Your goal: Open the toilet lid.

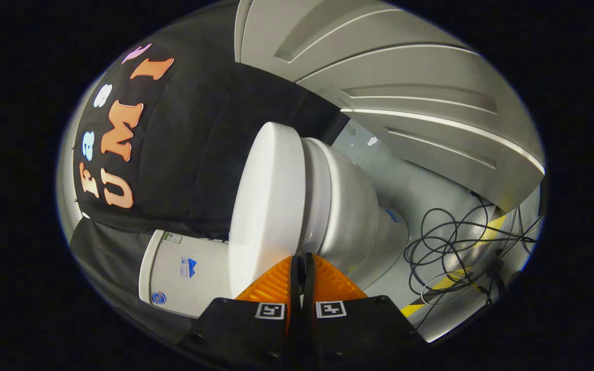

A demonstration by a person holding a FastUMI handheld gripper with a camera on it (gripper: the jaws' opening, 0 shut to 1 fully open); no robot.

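The view is rolled on its side, so the white toilet looks tipped over. Its lid (268,201) lies flat against the seat and bowl (346,206), and the tank (188,270) sits behind it against the black cloth. My gripper (302,256) is shut, its two fingers pressed together with only a thin dark slit between them. The fingertips (281,273) rest right at the front rim of the lid, where lid and seat meet. I see nothing held between the fingers.
A white panelled door or wall (405,77) stands beyond the bowl. On the grey floor beside the toilet's foot lie tangled black cables (451,242) and a strip of yellow-and-black tape (454,275).
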